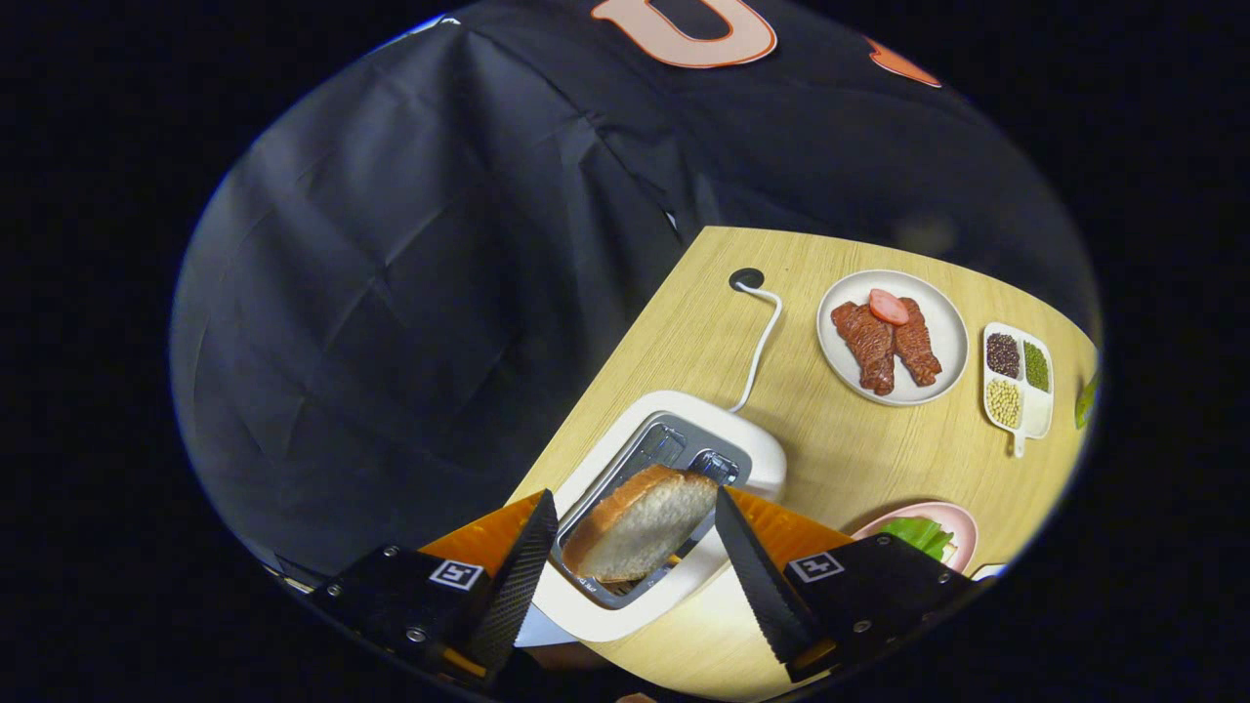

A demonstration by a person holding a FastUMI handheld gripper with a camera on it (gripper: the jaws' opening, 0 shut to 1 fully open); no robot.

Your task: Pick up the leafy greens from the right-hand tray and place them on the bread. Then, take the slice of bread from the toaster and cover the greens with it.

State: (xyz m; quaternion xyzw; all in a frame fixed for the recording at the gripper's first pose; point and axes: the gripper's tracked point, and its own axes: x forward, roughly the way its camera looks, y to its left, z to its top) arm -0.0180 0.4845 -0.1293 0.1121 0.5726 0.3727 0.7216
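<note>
A slice of bread [640, 527] with a brown crust sits tilted between my fingers, over the slot of the white toaster [762, 454]. My gripper [633, 498] is shut on the slice, one finger at each of its side edges. Its lower end is still close to the slot's opening. Beyond my right finger, a pink plate [962, 522] carries the leafy greens [916, 533], with a pale bit of bread showing under them.
The toaster's white cord [760, 347] runs to a hole [746, 278] in the wooden table [850, 459]. Farther off stand a white plate [937, 312] with meat pieces and a small divided dish [1038, 415] of beans. The table's left edge drops off beside the toaster.
</note>
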